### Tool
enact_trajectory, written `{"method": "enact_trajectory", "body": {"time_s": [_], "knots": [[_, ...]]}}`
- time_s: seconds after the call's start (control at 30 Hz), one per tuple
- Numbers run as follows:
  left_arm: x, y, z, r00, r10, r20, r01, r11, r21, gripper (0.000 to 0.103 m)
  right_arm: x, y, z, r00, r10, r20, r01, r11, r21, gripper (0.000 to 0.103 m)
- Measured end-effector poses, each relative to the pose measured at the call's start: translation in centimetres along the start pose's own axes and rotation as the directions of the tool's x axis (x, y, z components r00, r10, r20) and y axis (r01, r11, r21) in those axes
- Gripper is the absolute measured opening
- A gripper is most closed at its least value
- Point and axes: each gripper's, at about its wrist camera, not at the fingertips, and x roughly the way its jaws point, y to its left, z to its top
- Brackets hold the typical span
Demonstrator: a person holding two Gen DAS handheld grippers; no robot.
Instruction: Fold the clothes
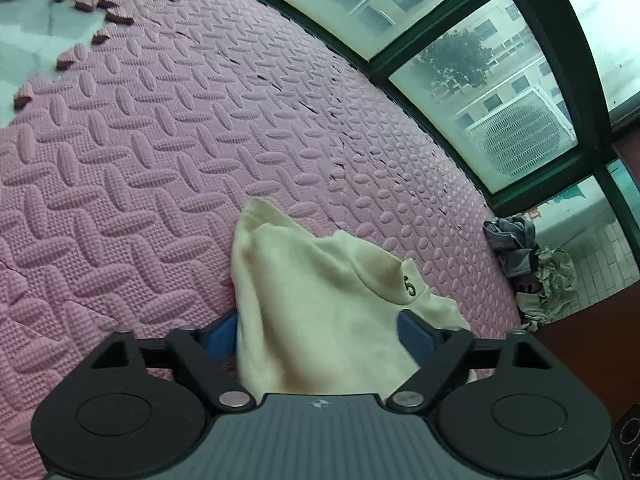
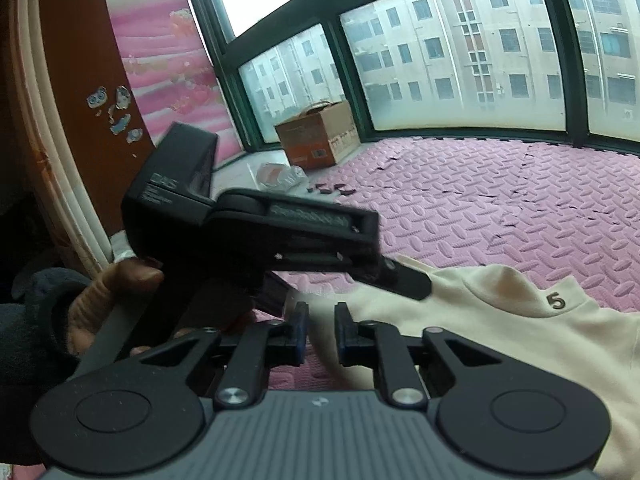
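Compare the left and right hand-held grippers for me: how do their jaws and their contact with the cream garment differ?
The left hand-held gripper has its jaws spread wide, with the cream garment bunched between them; the right hand-held gripper has its jaws much closer, a narrow gap showing. Whether the right one pinches cloth cannot be told. Both have blue-padded fingers and work over the pink foam mat.

My left wrist view looks down low over the pink foam mat (image 1: 168,128) toward the window (image 1: 500,92). My right wrist view sits close behind the left tongs (image 2: 416,286), facing the same window wall. Both share the cream garment (image 1: 320,304) and mat.
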Motion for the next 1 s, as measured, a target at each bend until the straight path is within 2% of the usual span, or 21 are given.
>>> {"method": "enact_trajectory", "body": {"time_s": [0.07, 0.2, 0.43, 0.53, 0.6, 0.67, 0.73, 0.8, 1.0], "knots": [[0.1, 0.0, -0.1, 1.000, 0.000, 0.002, 0.000, 1.000, 0.006, 0.076, 0.0, 0.2, 0.1, 1.000, -0.008, -0.002, 0.008, 1.000, -0.009, 0.011], [0.1, 0.0, -0.1, 1.000, 0.010, 0.007, -0.010, 1.000, 0.021, 0.062, -0.2, -0.1, -0.1, 1.000, -0.026, -0.016, 0.026, 1.000, -0.017, 0.012], [-0.1, 0.7, -0.3, 1.000, 0.022, 0.018, -0.023, 1.000, 0.017, 0.047, -1.6, -1.9, -0.7, 0.992, -0.118, -0.036, 0.118, 0.993, -0.010, 0.014], [-0.2, 0.9, -0.2, 0.999, 0.038, 0.018, -0.038, 0.999, 0.010, 0.034, -1.7, -2.8, -1.0, 0.989, -0.141, -0.046, 0.142, 0.990, 0.006, 0.016], [-0.3, 1.1, -0.1, 0.999, 0.043, 0.020, -0.043, 0.999, 0.002, 0.023, -1.7, -3.1, -1.1, 0.987, -0.152, -0.052, 0.153, 0.988, 0.011, 0.019], [-0.5, 1.0, 0.0, 0.999, 0.044, 0.024, -0.044, 0.999, 0.003, 0.019, -1.6, -3.0, -1.2, 0.986, -0.156, -0.057, 0.156, 0.988, -0.003, 0.026], [-0.8, 0.5, 0.0, 0.998, 0.048, 0.034, -0.049, 0.998, 0.028, 0.018, -1.5, -2.7, -1.1, 0.988, -0.145, -0.059, 0.144, 0.989, -0.018, 0.031], [-1.1, -0.1, 0.2, 0.998, 0.043, 0.042, -0.045, 0.998, 0.038, 0.017, -1.1, -2.0, -1.1, 0.990, -0.125, -0.065, 0.122, 0.992, -0.045, 0.045], [-1.8, -1.9, 0.7, 0.999, 0.036, 0.039, -0.039, 0.997, 0.061, 0.017, 0.6, 0.8, -1.1, 0.992, -0.103, -0.070, 0.091, 0.983, -0.161, 0.060]]}}
